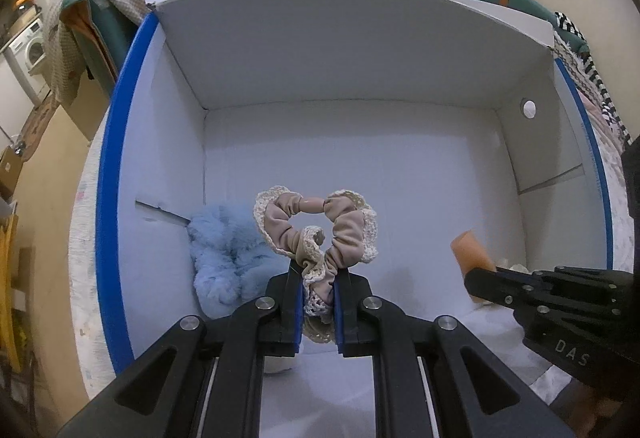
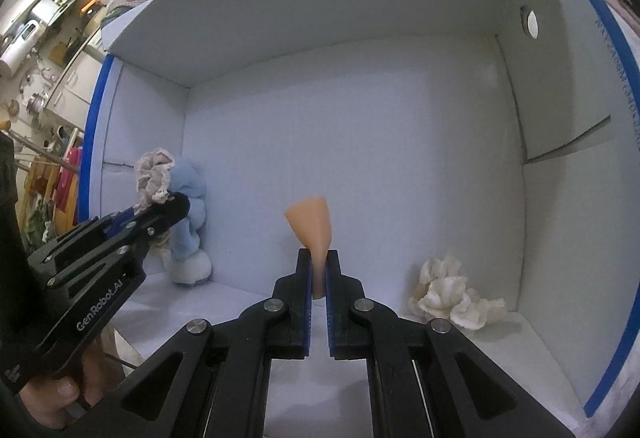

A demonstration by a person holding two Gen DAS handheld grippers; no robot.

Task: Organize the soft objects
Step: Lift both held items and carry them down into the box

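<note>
**While both grippers are loaded, a box is faced**

A beige scrunchie [image 1: 316, 234] is pinched in the closed jaws of the left gripper [image 1: 318, 308], at lower centre of the left view, inside the white box [image 1: 340, 50]. A blue plush toy [image 1: 230, 262] lies just left. An orange sponge [image 2: 312, 228] is clamped by the right gripper [image 2: 318, 302]. A cream scrunchie [image 2: 452, 296] rests at lower right.
</note>
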